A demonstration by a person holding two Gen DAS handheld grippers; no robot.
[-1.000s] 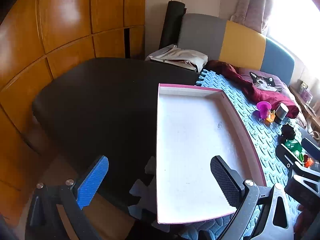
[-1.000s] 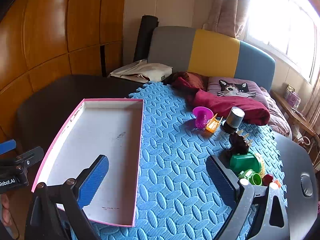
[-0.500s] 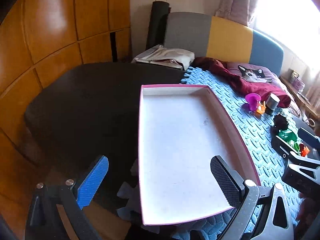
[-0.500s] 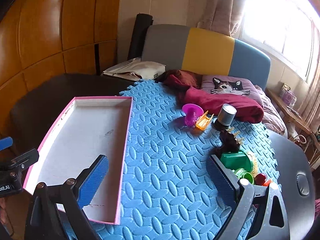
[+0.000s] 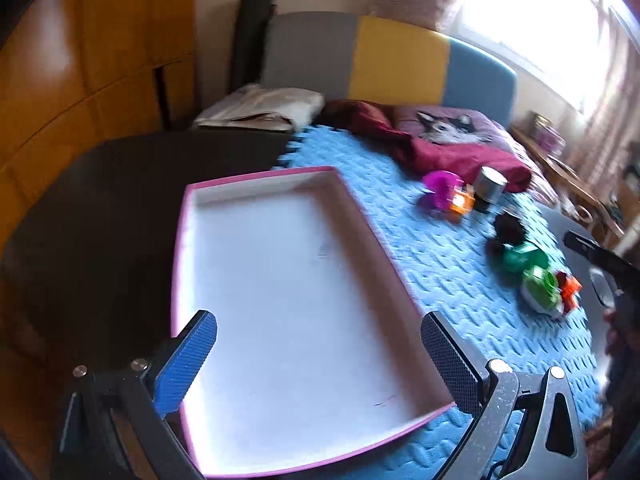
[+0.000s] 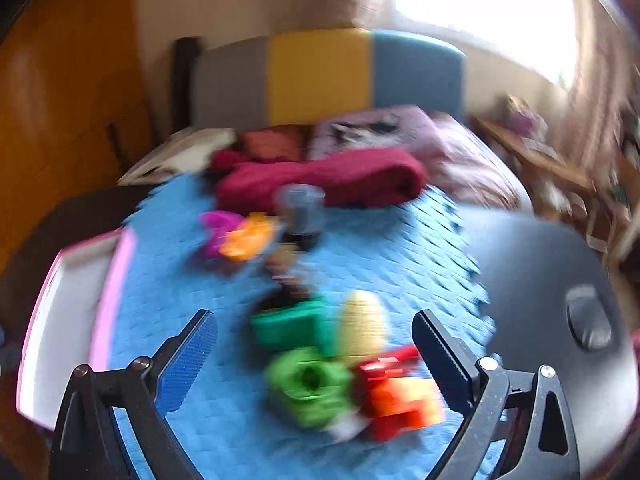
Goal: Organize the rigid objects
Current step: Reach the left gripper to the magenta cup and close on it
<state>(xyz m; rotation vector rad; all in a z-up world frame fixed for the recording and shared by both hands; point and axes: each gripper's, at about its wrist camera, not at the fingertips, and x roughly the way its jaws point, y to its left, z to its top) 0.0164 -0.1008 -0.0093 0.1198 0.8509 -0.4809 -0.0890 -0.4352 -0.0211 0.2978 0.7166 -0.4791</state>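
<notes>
The left gripper [image 5: 318, 356] is hanging over the near end of the pink-rimmed tray [image 5: 384, 248], its fingers spread wide and holding nothing. The tray is lying with its right side on the blue foam mat [image 5: 448, 264], its white floor bare. The right gripper [image 6: 314, 354] is likewise gaping wide and gripping nothing, hovering above a blurred cluster of toys on the mat to the right of the tray: a green block [image 6: 294, 326], a light green piece [image 6: 310, 390], a yellow piece [image 6: 362, 322] and a red-orange toy [image 6: 400, 394]. Farther from the tray a magenta cup [image 5: 440, 186], an orange piece [image 5: 460, 202] and a grey cylinder [image 5: 490, 188] are standing beside a maroon cloth [image 5: 432, 152].
</notes>
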